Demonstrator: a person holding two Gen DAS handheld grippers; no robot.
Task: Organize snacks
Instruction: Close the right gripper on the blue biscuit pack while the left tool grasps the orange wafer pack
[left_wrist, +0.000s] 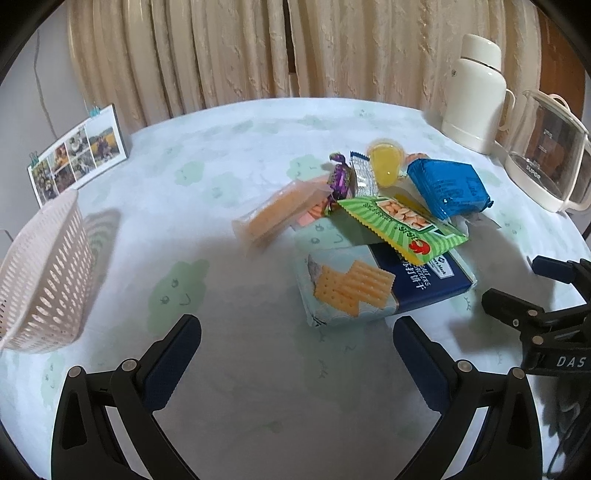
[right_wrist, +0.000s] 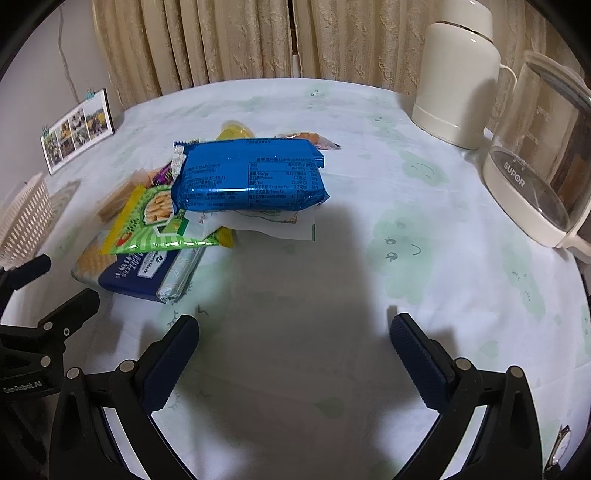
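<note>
A cream thermos jug (left_wrist: 475, 94) and a glass SUPOR kettle (left_wrist: 546, 155) stand far right on the cloud-print tablecloth (left_wrist: 221, 155), a clipped photo calendar (left_wrist: 77, 155) far left before beige curtains (left_wrist: 240, 48).

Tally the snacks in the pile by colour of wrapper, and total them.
Blue: 2, the blue pack and the cracker box
Green: 1, green packet
Purple: 1, candy
Orange or yellow: 2, wafer pack, jelly cup
Silver: 1, small sachet
Total: 7, others partly hidden

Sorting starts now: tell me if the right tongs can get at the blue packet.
Probably yes. The right tongs are open, and the blue packet lies on top of the pile with only bare tablecloth between them.
</note>
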